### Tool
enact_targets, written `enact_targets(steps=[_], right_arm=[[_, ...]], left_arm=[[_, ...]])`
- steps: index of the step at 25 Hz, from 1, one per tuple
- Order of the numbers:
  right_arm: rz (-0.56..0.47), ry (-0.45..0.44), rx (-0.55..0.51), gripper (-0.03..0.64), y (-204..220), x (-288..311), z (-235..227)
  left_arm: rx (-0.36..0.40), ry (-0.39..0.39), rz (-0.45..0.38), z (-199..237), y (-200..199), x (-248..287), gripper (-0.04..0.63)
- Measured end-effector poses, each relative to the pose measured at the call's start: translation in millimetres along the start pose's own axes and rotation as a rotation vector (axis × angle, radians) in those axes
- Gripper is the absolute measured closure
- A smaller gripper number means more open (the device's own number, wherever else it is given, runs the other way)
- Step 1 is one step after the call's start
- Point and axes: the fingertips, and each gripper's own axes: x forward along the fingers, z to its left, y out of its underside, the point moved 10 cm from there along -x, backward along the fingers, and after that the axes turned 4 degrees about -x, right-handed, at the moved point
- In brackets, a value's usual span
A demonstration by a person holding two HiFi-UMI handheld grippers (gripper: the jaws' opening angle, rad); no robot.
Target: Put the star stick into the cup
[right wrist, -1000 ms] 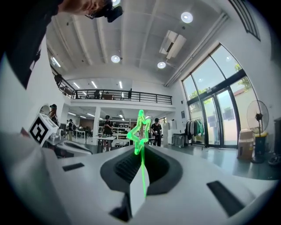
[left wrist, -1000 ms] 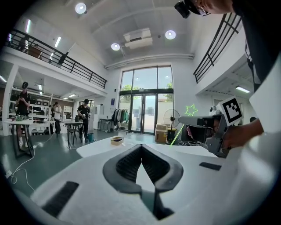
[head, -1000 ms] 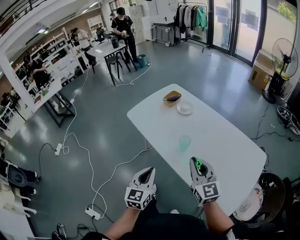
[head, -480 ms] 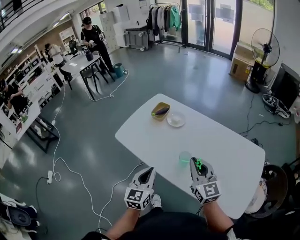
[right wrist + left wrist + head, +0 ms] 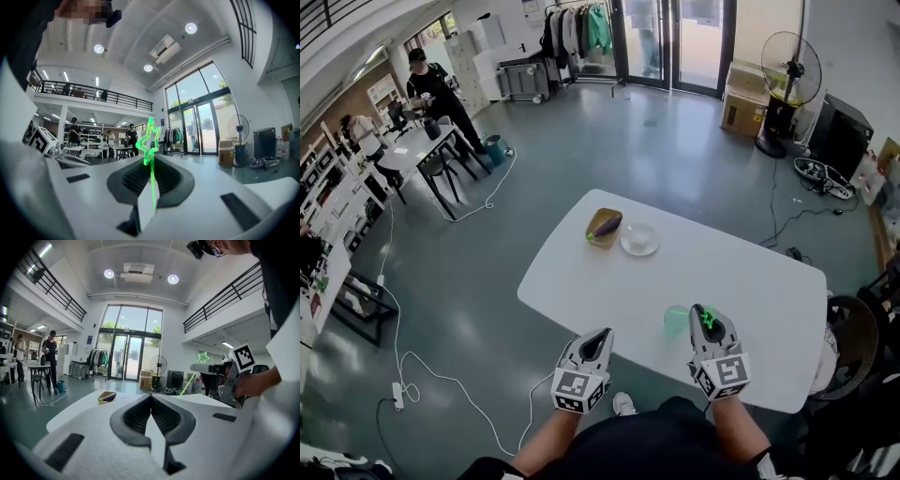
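Observation:
A translucent green cup [image 5: 676, 322] stands near the front edge of the white table [image 5: 750, 281]. My right gripper [image 5: 704, 313] hovers just to the right of the cup, shut on a glowing green star stick [image 5: 708, 322]. In the right gripper view the stick [image 5: 150, 140] rises upright from between the closed jaws of that gripper [image 5: 151, 161], star on top. My left gripper [image 5: 600, 336] hangs off the table's front edge, shut with nothing in it [image 5: 151, 397]. The left gripper view shows the star [image 5: 204, 357] and the right gripper [image 5: 220, 376] at the right.
A yellow bowl with an eggplant [image 5: 604, 226] and a white dish [image 5: 639, 240] sit at the table's far end. A fan [image 5: 788, 84], boxes and cables are on the floor behind. People stand at a desk [image 5: 422, 141] far left.
The view has swung and closed in on the table. The cup now lies right beside the right gripper's tip, where before it was well ahead. Both grippers stay shut.

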Motion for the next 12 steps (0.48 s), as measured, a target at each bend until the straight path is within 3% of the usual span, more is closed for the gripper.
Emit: enact_targets(steps=[7, 12], right_arm=[[0.019, 0.080, -0.011, 0.598, 3.7, 3.0, -13.8], [0.061, 0.094, 0.010, 0.598, 11.9, 1.1, -27.4]], left_arm=[[-0.003, 0.100, 0.010, 8.7, 0.0, 35.0, 0.589], [-0.020, 0.127, 0.035, 0.9, 3.5, 55.1, 0.589]])
